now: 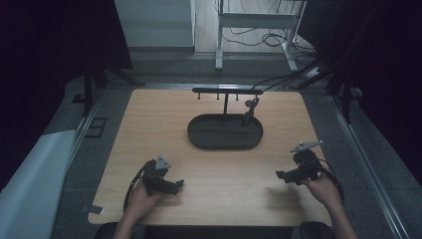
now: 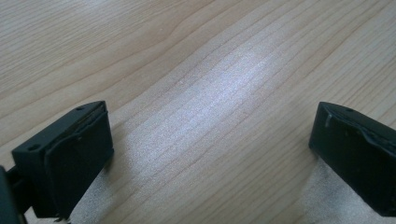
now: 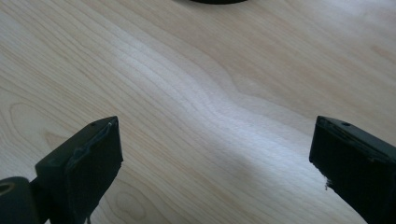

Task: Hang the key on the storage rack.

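A black oval tray (image 1: 199,134) lies on the far middle of the wooden table (image 1: 149,124), with a black T-shaped rack (image 1: 226,91) rising from its back edge. A small dark item (image 1: 249,108) hangs from the rack's right side down toward the tray. My left gripper (image 1: 178,185) rests near the front left of the table, pointing right, jaws wide apart over bare wood (image 2: 210,107). My right gripper (image 1: 279,175) sits at the front right, pointing left, jaws also wide apart with nothing between them. The tray's dark edge (image 3: 210,1) peeks in at the top of the right gripper view.
Bare wood spans the table between the two grippers and in front of the tray. Beyond the far edge stand a white desk frame (image 1: 259,22) and loose cables (image 1: 278,79) on the floor. Metal rails (image 1: 363,159) run along both sides of the table.
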